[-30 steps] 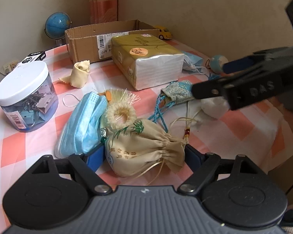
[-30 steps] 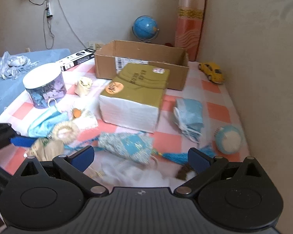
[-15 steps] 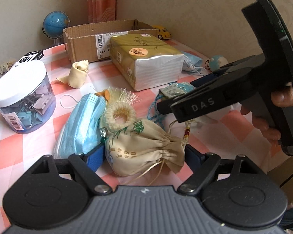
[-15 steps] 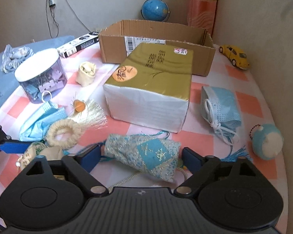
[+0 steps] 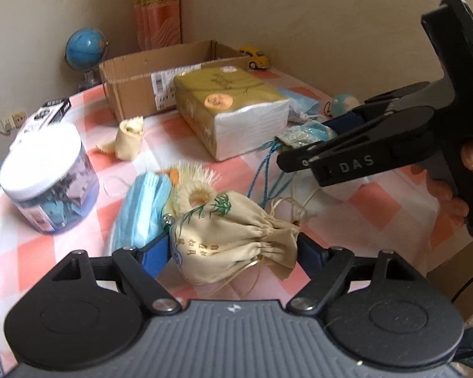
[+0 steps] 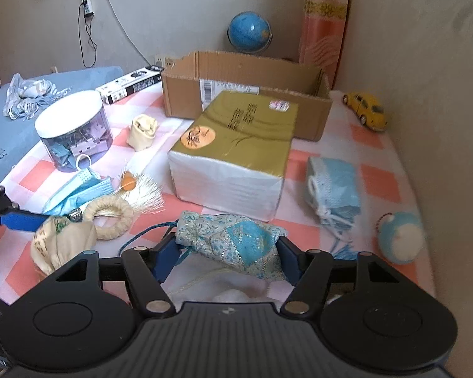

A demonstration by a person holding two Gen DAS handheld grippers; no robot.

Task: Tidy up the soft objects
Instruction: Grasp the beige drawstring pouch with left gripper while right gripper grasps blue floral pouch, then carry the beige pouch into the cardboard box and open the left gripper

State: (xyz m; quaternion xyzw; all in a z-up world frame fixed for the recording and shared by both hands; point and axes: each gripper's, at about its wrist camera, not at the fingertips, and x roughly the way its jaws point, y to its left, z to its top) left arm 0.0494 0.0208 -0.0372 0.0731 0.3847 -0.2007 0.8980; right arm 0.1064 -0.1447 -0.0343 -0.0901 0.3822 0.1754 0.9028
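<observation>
On the pink-checked tablecloth (image 6: 372, 145), my left gripper (image 5: 233, 249) clamps the beige drawstring pouch (image 5: 230, 239), while my right gripper (image 6: 227, 256) is closing onto the blue brocade pouch (image 6: 236, 239) just before the gold tissue pack (image 6: 236, 148).

A table covered by a pink-and-white checked cloth (image 6: 375, 186) is seen, on which a cardboard box (image 6: 246, 94), a gold-wrapped tissue pack (image 6: 233, 157), a jar of clips (image 6: 75, 129), blue face masks (image 6: 334, 182), a beige pouch (image 5: 233, 233), a turquoise pouch (image 6: 236, 239), a straw ring (image 6: 108, 217), a yellow toy car (image 6: 365, 110) and a small globe (image 6: 250, 32) are laid.
</observation>
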